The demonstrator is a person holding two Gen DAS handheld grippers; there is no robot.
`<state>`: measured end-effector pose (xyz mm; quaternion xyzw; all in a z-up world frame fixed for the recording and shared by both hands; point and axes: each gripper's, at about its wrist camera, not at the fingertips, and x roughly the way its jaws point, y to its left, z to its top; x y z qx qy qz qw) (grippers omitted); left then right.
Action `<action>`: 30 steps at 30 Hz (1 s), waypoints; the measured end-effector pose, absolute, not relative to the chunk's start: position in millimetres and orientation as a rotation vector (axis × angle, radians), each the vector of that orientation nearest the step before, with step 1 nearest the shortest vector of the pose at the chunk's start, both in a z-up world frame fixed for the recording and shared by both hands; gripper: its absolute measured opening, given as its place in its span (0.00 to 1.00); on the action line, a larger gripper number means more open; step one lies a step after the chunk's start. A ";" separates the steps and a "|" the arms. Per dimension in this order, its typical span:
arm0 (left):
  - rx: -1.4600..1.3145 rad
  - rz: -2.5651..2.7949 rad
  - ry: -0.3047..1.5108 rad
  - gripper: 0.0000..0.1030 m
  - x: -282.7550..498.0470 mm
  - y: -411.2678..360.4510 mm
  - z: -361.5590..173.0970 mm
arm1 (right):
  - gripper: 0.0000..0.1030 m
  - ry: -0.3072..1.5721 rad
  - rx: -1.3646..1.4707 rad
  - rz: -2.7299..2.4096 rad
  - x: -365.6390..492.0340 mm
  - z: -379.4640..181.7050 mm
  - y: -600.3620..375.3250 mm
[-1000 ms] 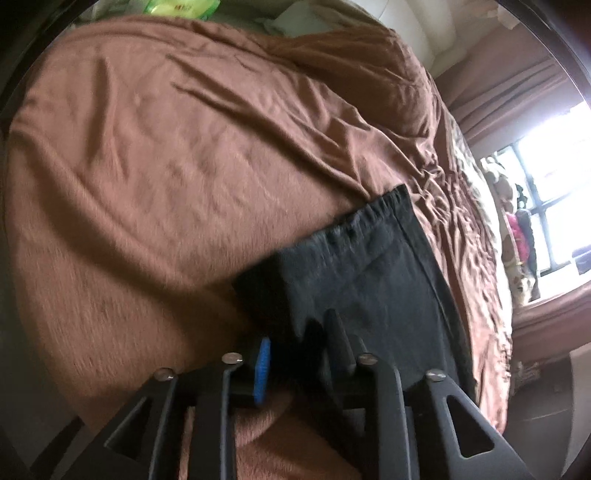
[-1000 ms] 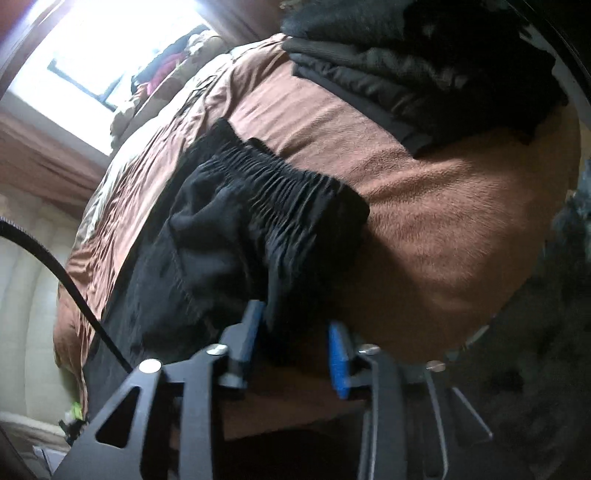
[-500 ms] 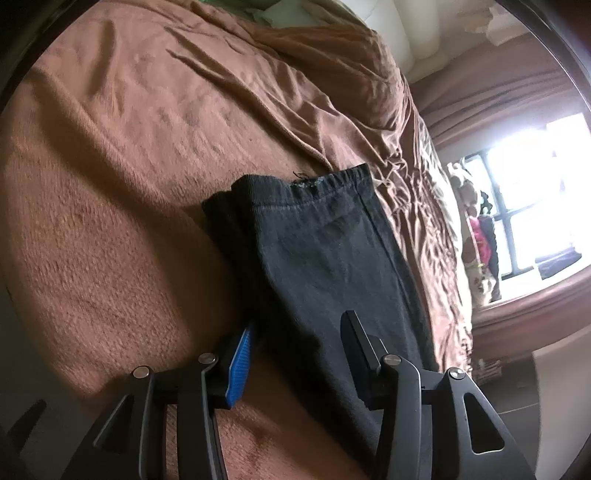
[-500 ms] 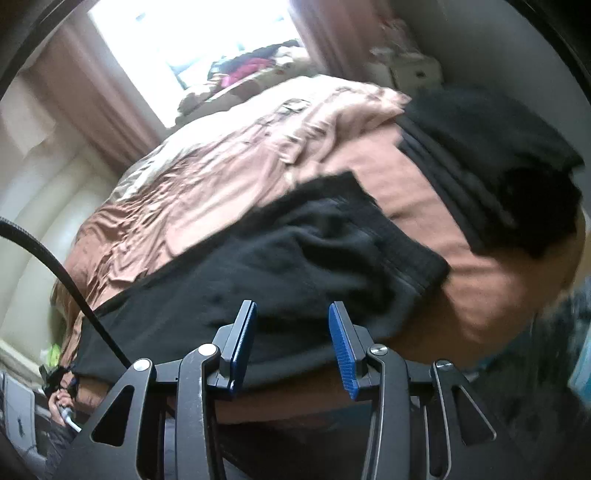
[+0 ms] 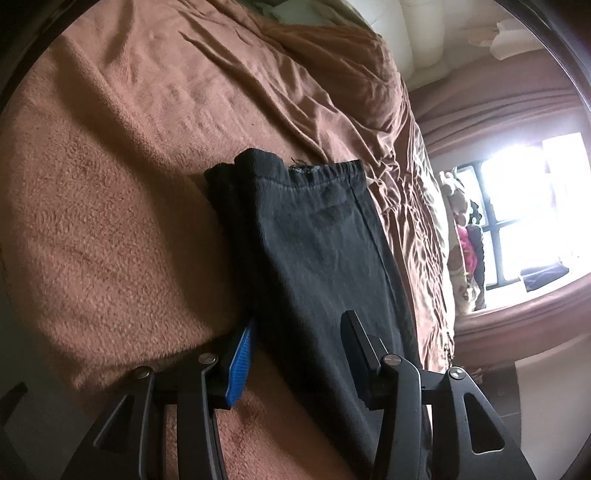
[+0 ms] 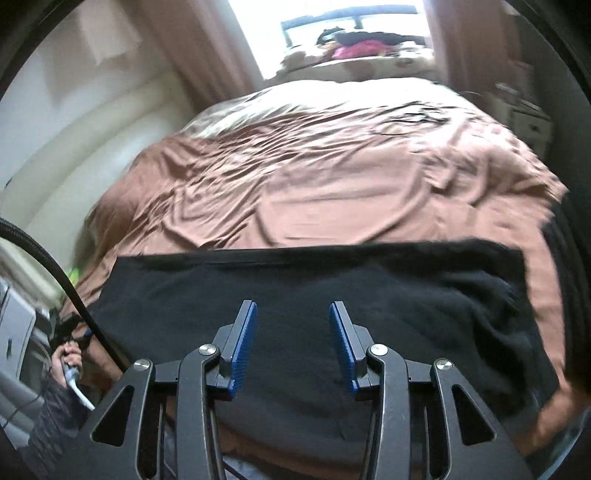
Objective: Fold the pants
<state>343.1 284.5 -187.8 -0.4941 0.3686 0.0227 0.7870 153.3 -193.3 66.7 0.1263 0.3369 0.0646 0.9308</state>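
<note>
Black pants (image 5: 317, 251) lie flat on a brown blanket (image 5: 122, 177) on a bed, legs stacked, hem ends away from me in the left wrist view. My left gripper (image 5: 299, 347) is open and empty, its fingers straddling the near edge of the pants. In the right wrist view the pants (image 6: 332, 295) stretch across the blanket's (image 6: 314, 184) near edge. My right gripper (image 6: 293, 343) is open and empty just above them.
A pile of dark clothes (image 6: 569, 295) sits at the right edge of the bed. A padded headboard (image 6: 92, 122) is at the left, a window (image 6: 332, 33) beyond the bed. A black cable (image 6: 62, 273) crosses the lower left.
Both grippers let go of the pants and opened. The right gripper swung from the waistband end to face across the bed. The left gripper drew back a little.
</note>
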 end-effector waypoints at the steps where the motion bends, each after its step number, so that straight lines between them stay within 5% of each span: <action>1: -1.062 0.051 0.795 0.47 343.5 283.6 -187.7 | 0.37 0.705 0.231 0.156 165.4 66.3 -184.5; 5: -1.051 0.051 0.803 0.47 344.7 276.7 -187.1 | 0.38 0.755 0.153 0.220 204.9 64.5 -161.1; 8: -1.041 0.048 0.806 0.47 346.3 272.9 -186.7 | 0.64 0.770 0.092 0.237 233.2 64.3 -142.1; 9: -1.042 0.043 0.807 0.47 346.6 271.4 -187.3 | 0.65 0.763 0.074 0.241 241.8 63.1 -136.5; 17: -1.023 0.045 0.774 0.46 342.9 261.8 -184.2 | 0.65 0.813 -0.044 0.337 317.3 41.6 -102.0; 22: -0.972 0.092 0.808 0.10 348.7 261.7 -188.6 | 0.65 0.830 -0.127 0.385 359.0 29.3 -79.6; 30: -1.001 0.123 0.816 0.10 345.7 272.6 -196.8 | 0.57 0.881 -0.182 0.491 419.1 6.6 -54.4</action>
